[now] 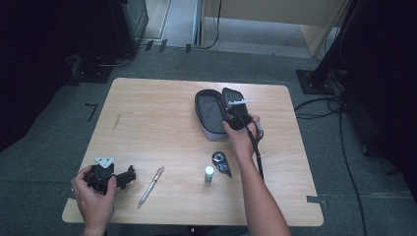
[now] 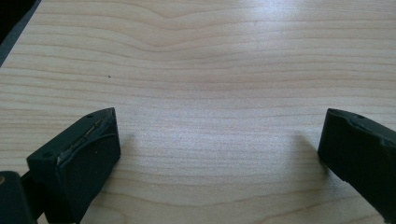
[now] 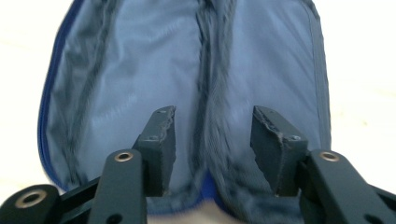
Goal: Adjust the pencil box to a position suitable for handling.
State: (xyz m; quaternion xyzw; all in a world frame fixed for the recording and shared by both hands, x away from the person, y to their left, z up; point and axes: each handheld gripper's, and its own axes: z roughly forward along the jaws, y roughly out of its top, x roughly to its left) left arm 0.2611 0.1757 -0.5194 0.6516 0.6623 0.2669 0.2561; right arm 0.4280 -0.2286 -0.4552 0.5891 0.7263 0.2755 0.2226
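two grippers, both released: the right gripper (image 3: 211, 140) hovers over the open pouch (image 1: 211, 115), ready to load; the left gripper (image 2: 219, 140) idles on the counter (image 1: 162, 108).

table (image 1: 147, 105) (light wood) | pouch (image 1: 210, 112) | pen (image 1: 151, 185) | bottle (image 1: 209, 174) | tape dispenser (image 1: 221, 162)

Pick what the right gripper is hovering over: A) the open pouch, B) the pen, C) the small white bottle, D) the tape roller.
A: the right gripper has its jaws apart above the unzipped pouch, whose grey lining lies spread open on the table.
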